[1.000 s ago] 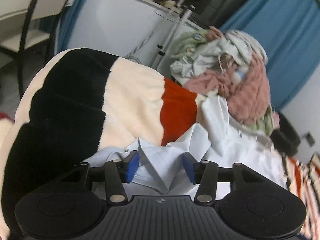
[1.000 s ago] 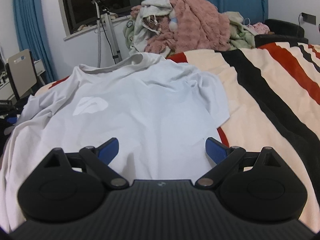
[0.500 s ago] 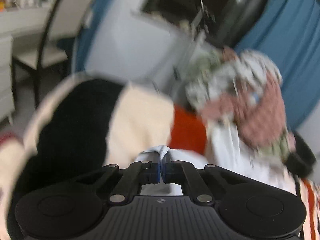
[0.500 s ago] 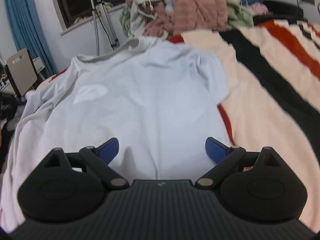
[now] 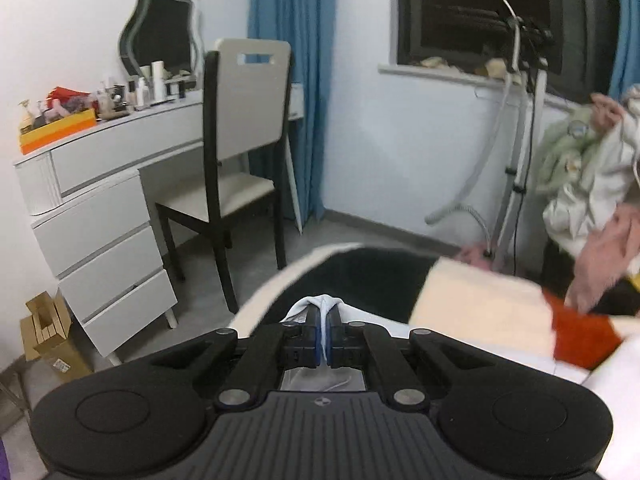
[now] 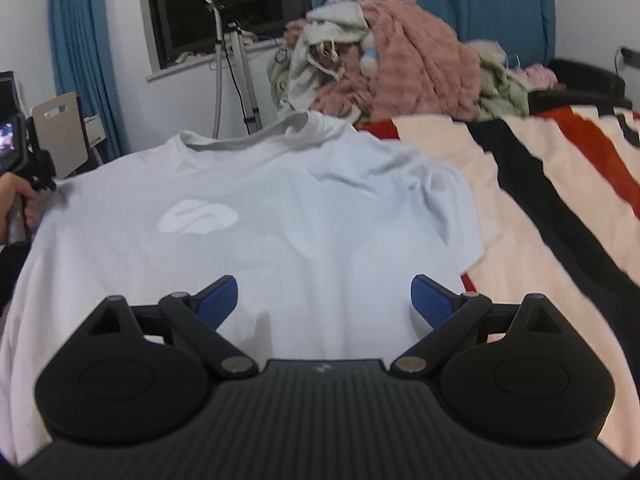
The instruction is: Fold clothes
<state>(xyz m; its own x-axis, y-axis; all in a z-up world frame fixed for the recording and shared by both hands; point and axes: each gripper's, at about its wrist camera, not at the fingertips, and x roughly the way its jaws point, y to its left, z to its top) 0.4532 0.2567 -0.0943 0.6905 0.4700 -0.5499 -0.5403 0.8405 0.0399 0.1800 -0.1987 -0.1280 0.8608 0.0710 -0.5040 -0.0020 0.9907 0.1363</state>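
Note:
A white T-shirt point(image 6: 304, 216) with a pale chest logo lies spread on the striped bed blanket point(image 6: 532, 216), collar at the far end. My right gripper point(image 6: 324, 300) is open, low over the shirt's near hem, touching nothing. My left gripper point(image 5: 324, 330) is shut on a fold of the white shirt point(image 5: 320, 304), which bulges out past its blue pads, at the bed's left edge. In the right wrist view the left gripper shows at the far left point(image 6: 24, 164), held by a hand at the shirt's left sleeve.
A heap of pink, green and white clothes point(image 6: 400, 64) sits at the bed's far end. A garment steamer stand point(image 5: 516, 128) is beside it. A white dresser point(image 5: 100, 208) and chair point(image 5: 244, 152) stand left of the bed.
My left gripper has closed on the shirt's edge and lifted and swung left, now facing the dresser and chair. The shirt's left side is pulled flatter. My right gripper stays open.

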